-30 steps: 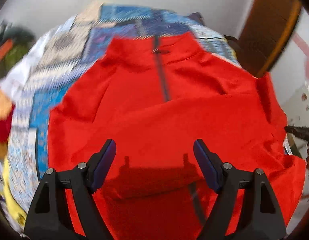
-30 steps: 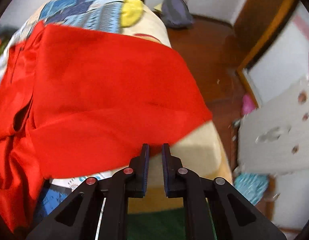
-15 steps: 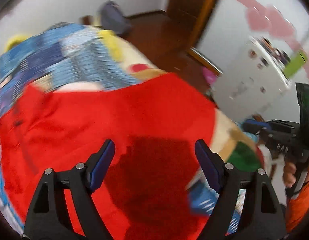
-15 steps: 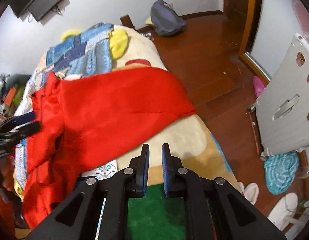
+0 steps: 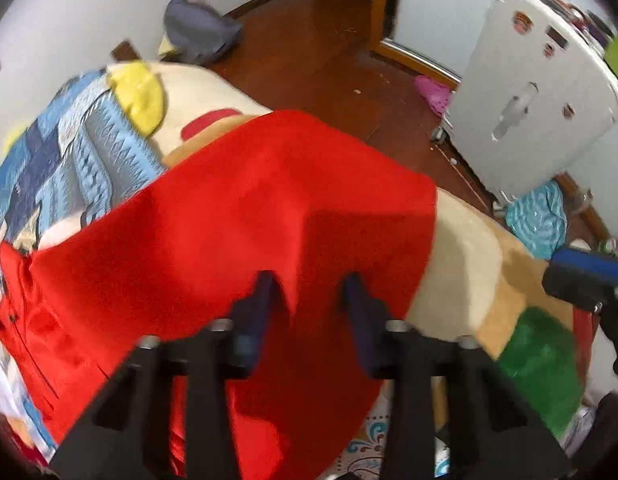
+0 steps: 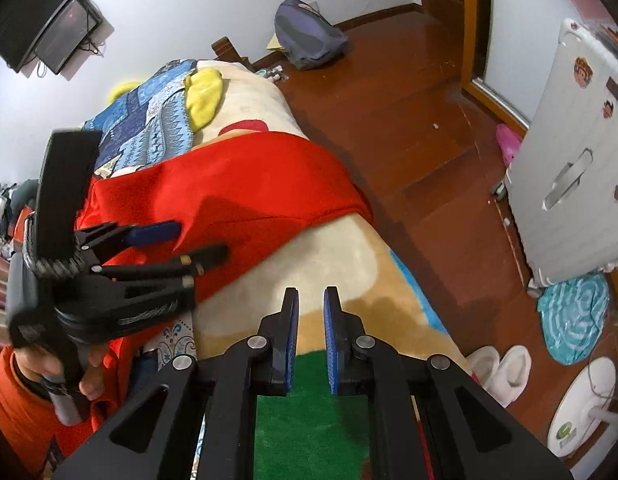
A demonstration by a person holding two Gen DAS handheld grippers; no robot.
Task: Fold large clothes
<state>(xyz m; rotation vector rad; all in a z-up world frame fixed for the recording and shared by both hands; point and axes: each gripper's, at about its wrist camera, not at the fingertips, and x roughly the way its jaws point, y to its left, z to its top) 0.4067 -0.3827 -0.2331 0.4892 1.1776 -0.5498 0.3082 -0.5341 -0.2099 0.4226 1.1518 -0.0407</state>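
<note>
Slippage threatens the red garment (image 5: 237, 216) spread over the bed (image 5: 461, 248): left gripper (image 5: 309, 284) fingers have just been closing on one raised fold, right gripper (image 6: 311, 304) fingers closed empty

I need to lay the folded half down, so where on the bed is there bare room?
Free: the cream and tan blanket between the red garment edge and the green patch. Also the cream strip past the garment, by the yellow patch. Crowded: the left side, where the left gripper works.
</note>
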